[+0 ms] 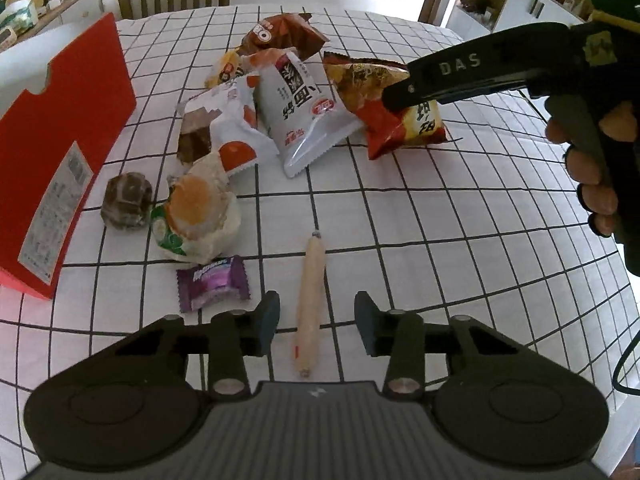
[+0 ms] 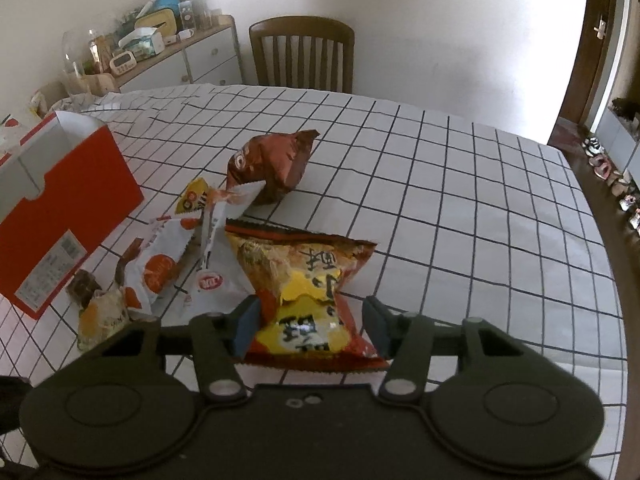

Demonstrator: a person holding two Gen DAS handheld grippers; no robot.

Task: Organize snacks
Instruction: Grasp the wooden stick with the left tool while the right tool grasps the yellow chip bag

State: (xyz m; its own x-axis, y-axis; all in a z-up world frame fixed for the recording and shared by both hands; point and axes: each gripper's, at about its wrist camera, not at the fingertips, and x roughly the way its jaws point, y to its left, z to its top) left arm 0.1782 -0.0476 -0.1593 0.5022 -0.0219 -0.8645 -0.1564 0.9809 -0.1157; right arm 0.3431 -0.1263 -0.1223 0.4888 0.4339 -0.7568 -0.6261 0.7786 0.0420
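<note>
A pale sausage stick (image 1: pixel 310 292) lies lengthwise between the fingers of my left gripper (image 1: pixel 317 320), which is open with a gap on each side. My right gripper (image 2: pixel 312 328) is shut on the near end of a red and yellow snack bag (image 2: pixel 308 280), and both pads touch its sides. The left wrist view shows that bag (image 1: pixel 360 92) resting on the tablecloth under a right gripper finger (image 1: pixel 440 76). Left of it is a heap of snacks: a white pouch (image 1: pixel 300 108), white and orange packs (image 1: pixel 236 128) and a brown bag (image 1: pixel 284 34).
An open red box (image 1: pixel 72 140) stands at the left of the checked tablecloth (image 1: pixel 440 240). Near it lie a wrapped bun (image 1: pixel 198 216), a brown round cake (image 1: pixel 126 200) and a purple candy pack (image 1: pixel 212 282). A wooden chair (image 2: pixel 302 54) stands behind the table, a cluttered sideboard (image 2: pixel 192 60) beside it.
</note>
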